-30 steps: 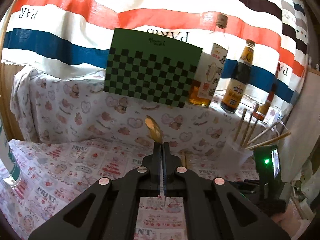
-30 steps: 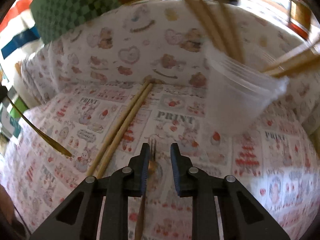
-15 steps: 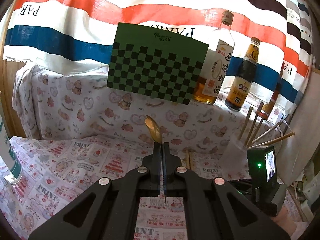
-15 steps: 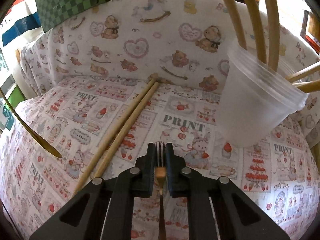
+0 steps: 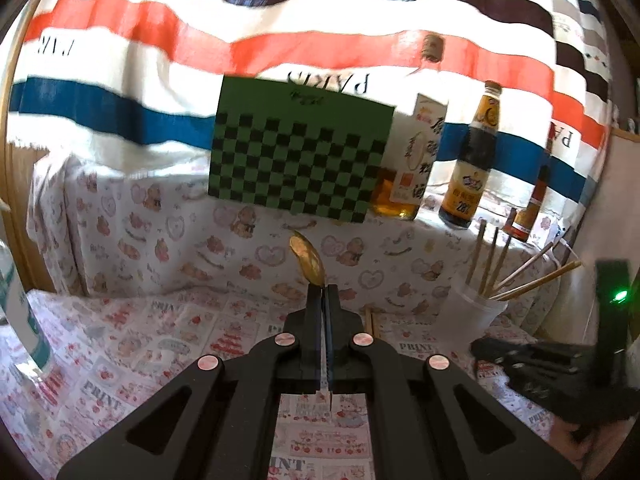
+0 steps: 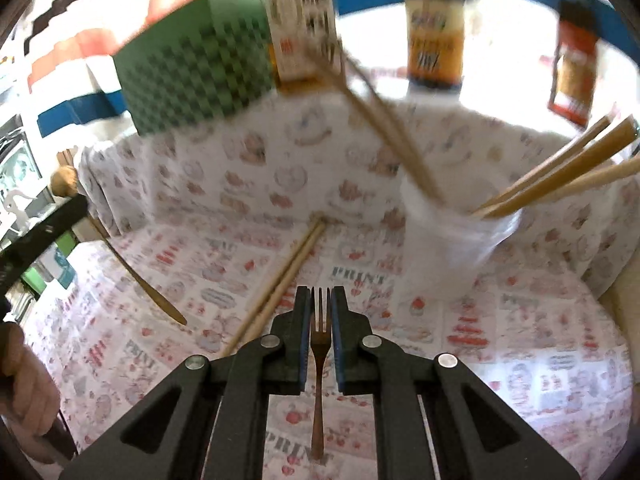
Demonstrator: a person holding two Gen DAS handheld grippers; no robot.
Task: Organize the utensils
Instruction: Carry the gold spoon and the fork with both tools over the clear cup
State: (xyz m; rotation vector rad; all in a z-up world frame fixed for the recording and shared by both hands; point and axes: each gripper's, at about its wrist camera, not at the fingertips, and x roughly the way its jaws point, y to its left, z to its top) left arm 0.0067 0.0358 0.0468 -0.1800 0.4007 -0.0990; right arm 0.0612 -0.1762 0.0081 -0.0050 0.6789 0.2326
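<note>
Printed cloth-covered table (image 6: 520,340): translucent white plastic cup (image 6: 444,248) holds wooden chopsticks; two loose wooden chopsticks (image 6: 288,276) lie just left of it.

Right gripper (image 6: 321,320) pinches a slim bronze fork (image 6: 320,344), tines forward, near the cup.

Left gripper (image 5: 325,304) is clamped on a gold metal spoon (image 5: 307,261), bowl up.

Judgement: tip the fork upright above the rim, avoid the leaning sticks, then release.
</note>
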